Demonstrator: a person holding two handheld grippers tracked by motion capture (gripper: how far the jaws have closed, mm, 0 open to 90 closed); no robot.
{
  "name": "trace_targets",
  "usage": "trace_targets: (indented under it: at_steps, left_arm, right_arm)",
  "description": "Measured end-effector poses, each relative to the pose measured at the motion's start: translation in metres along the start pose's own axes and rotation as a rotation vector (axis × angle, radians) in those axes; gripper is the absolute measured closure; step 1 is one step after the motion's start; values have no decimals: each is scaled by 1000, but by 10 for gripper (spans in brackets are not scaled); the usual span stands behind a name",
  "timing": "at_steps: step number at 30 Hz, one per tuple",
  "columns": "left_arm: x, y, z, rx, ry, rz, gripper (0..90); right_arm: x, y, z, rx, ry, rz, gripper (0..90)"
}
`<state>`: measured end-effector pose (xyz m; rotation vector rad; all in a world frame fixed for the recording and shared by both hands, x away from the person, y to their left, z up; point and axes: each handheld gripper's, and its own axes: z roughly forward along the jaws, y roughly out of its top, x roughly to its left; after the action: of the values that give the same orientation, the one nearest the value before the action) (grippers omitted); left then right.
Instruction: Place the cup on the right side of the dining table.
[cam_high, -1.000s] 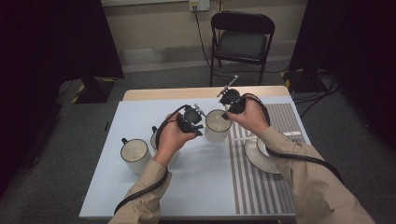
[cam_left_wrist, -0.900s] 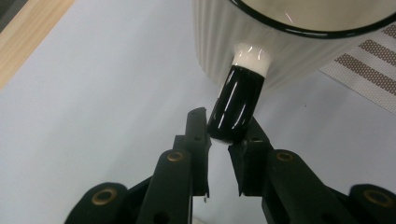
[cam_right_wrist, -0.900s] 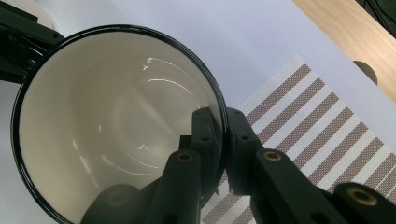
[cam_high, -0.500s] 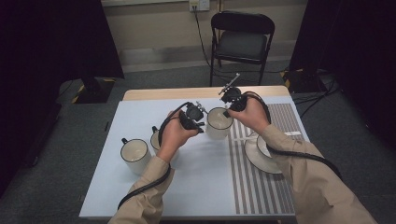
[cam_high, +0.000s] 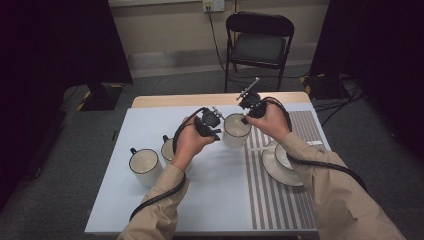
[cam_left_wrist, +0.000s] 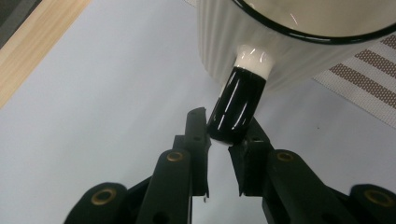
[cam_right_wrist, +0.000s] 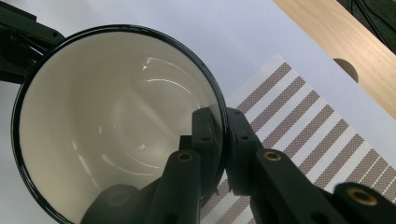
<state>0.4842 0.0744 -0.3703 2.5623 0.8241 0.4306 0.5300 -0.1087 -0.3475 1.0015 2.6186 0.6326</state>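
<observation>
Held cup: a cream ribbed ceramic cup with a black rim and a black stick handle (cam_high: 236, 130) stands between the two hands near the middle of the desk (cam_high: 220, 200), at the edge where the pale blue sheet meets the brown-and-white striped placemat (cam_high: 280, 200).
Left hand-held gripper: the left hand-held gripper (cam_left_wrist: 219, 140) has its jaws on either side of the cup's black handle (cam_left_wrist: 232, 109); the jaw tips look to touch the handle's end, but whether they press on it I cannot tell.
Right hand-held gripper: the right hand-held gripper (cam_right_wrist: 218, 135) is clenched on the cup's rim (cam_right_wrist: 140, 29), one jaw inside the wall and one outside.
Cup interior: glossy cream, nothing visible in it in the right gripper view.
Other cups: a second cream black-rimmed mug (cam_high: 143, 166) stands at the left of the blue sheet; a third (cam_high: 168, 148) sits just beside it, partly hidden by the left hand (cam_high: 187, 142).
Saucer: a white round plate with a cup on it (cam_high: 280, 162) rests on the placemat, under the right forearm.
Background: a black folding chair (cam_high: 259, 42) behind the desk.
</observation>
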Motion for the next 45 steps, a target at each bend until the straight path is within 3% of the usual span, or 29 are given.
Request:
trace_targets:
  at_steps: [45]
  left_arm:
    - [-5, 30, 24, 0, -19, 21, 772]
  right_arm:
    - [-26, -18, 0, 10, -43, 38, 842]
